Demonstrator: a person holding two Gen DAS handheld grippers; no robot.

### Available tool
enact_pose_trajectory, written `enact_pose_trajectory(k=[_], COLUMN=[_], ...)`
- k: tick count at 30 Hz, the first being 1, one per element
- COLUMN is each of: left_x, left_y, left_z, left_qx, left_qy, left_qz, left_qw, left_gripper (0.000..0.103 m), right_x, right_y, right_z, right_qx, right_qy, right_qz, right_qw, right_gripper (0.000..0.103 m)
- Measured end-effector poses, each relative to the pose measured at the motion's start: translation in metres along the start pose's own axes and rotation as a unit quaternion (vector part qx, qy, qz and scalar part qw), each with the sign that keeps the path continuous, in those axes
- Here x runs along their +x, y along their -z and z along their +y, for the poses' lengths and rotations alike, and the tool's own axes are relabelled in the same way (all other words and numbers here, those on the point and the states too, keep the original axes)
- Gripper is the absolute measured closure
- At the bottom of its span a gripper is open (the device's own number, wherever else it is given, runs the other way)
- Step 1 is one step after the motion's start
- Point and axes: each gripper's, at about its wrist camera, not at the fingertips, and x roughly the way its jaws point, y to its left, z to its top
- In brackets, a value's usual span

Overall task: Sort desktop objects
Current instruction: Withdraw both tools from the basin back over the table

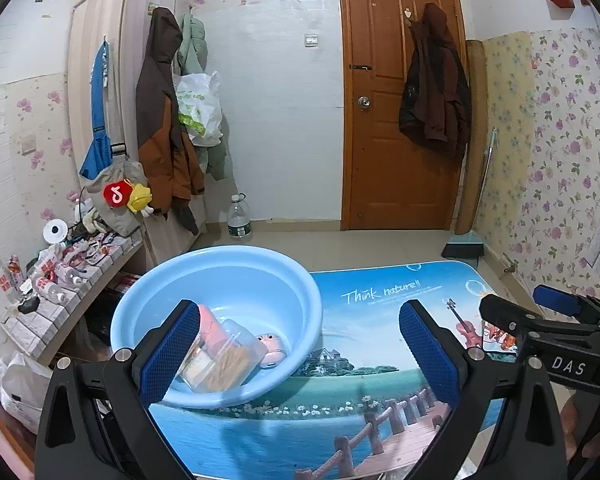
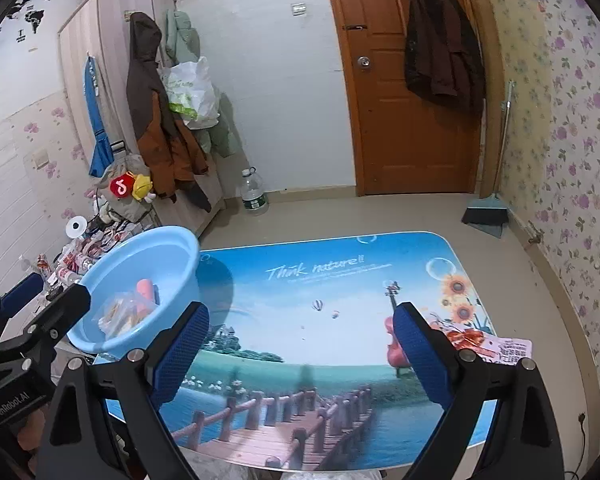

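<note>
Your left hand-held gripper and right hand-held gripper both hang released, jaws wide, holding nothing, above the worktop.

Risk, as I judge it: the blue basin sits at the worktop's left corner, apparently overhanging the edge. A nudge from your left fingers could tip it off.

Second risk: the red-and-white packet lies flat at the right edge, partly past it. Flat and thin, it may slide off rather than lift when pinched.

The basin holds a clear plastic box with tan contents, an orange item and a small pink toy, loosely piled together.
</note>
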Motion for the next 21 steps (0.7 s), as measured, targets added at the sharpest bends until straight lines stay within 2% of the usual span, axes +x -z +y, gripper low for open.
enact_pose_trajectory(k=[9, 21], left_x=[0.003, 0.005], left_y=[0.004, 0.006], left_z=[-0.013, -0.018], left_qx=[0.003, 0.006], left_qy=[0.009, 0.011], left_qz=[0.005, 0.008], left_qw=[0.9999, 0.9999], left_gripper=[0.002, 0.002], right_x=[-0.005, -0.003], right_y=[0.007, 0.009], right_z=[-0.021, -0.024], right_qx=[0.013, 0.016], right_qy=[0.016, 0.021], right_qz=[0.005, 0.008], right_qw=[1.000, 1.000], right_gripper=[0.009, 0.009])
